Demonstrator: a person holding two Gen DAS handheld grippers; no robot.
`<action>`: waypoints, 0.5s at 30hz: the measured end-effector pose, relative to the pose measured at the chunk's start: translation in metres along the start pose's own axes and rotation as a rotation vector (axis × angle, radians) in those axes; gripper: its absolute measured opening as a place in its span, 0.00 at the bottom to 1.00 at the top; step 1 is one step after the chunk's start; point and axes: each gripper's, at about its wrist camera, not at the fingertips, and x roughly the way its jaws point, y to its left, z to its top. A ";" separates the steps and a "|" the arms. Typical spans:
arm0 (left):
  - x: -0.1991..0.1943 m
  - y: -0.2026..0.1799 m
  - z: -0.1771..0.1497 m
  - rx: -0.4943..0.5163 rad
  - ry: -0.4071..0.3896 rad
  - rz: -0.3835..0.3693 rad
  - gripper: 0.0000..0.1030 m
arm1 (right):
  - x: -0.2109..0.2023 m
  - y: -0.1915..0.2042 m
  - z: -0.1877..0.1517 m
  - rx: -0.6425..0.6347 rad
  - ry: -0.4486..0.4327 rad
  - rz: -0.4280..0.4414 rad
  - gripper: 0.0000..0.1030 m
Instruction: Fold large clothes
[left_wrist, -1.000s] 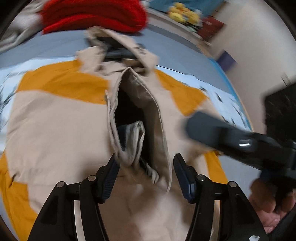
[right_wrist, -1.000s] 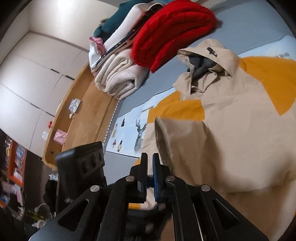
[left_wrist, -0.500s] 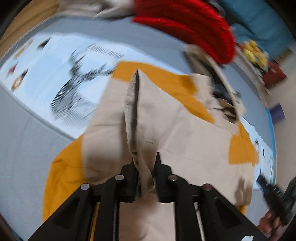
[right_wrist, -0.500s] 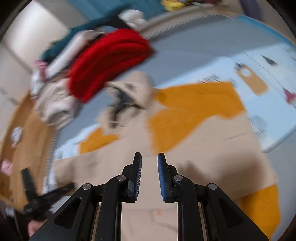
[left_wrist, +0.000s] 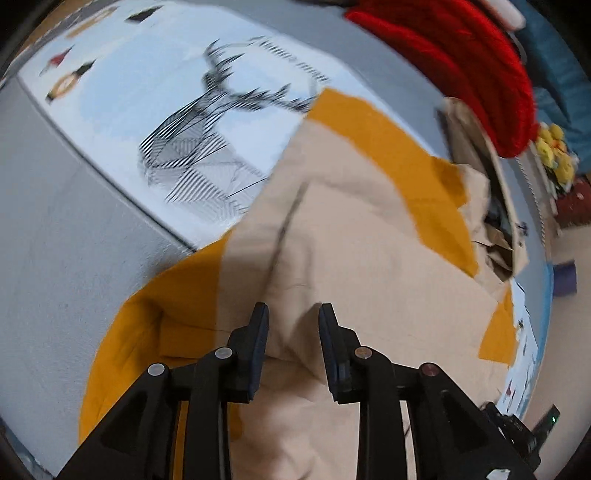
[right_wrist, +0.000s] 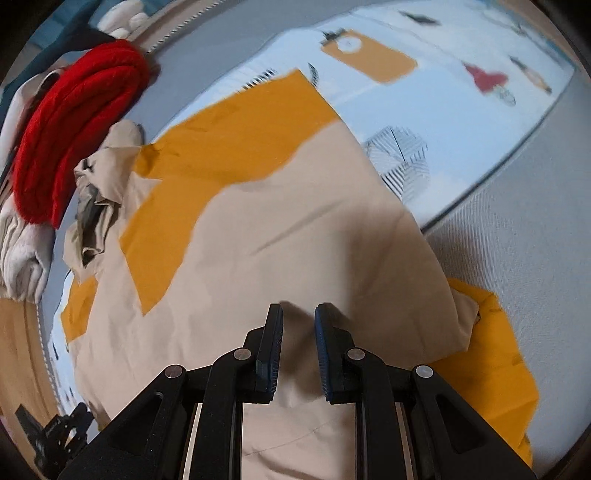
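Observation:
A beige jacket with mustard-orange panels (left_wrist: 369, 258) lies spread on the bed, its hood (left_wrist: 495, 206) toward the red knit. My left gripper (left_wrist: 292, 308) points down over the jacket's left part, beside an orange sleeve end (left_wrist: 147, 332). Its jaws are opening; a low beige fold lies between the fingers, and the pads do not press it. In the right wrist view the jacket (right_wrist: 277, 221) fills the middle, the hood (right_wrist: 99, 177) at left. My right gripper (right_wrist: 300, 307) hovers over its beige cloth, open a little, nothing gripped. An orange sleeve end (right_wrist: 491, 350) bulges at right.
A red knit garment (left_wrist: 461, 62) (right_wrist: 70, 122) lies past the hood, with folded pale clothes (right_wrist: 18, 254) beside it. Under the jacket is a pale blue printed sheet with a deer drawing (left_wrist: 184, 129) on grey bedding (left_wrist: 74, 240) (right_wrist: 517, 240).
Half a second ago my left gripper was shut on a raised jacket fold; now its jaws stand apart and the fold has dropped. The right gripper swung to the jacket's right side and sank closer.

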 end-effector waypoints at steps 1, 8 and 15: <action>0.000 0.004 -0.001 -0.013 0.002 0.003 0.26 | -0.003 0.004 -0.001 -0.015 -0.011 0.002 0.19; 0.007 0.009 -0.003 -0.047 0.039 -0.057 0.03 | -0.021 0.033 -0.003 -0.142 -0.072 0.013 0.19; -0.013 0.015 -0.007 -0.045 -0.027 0.086 0.11 | 0.003 0.030 -0.007 -0.119 0.032 -0.012 0.19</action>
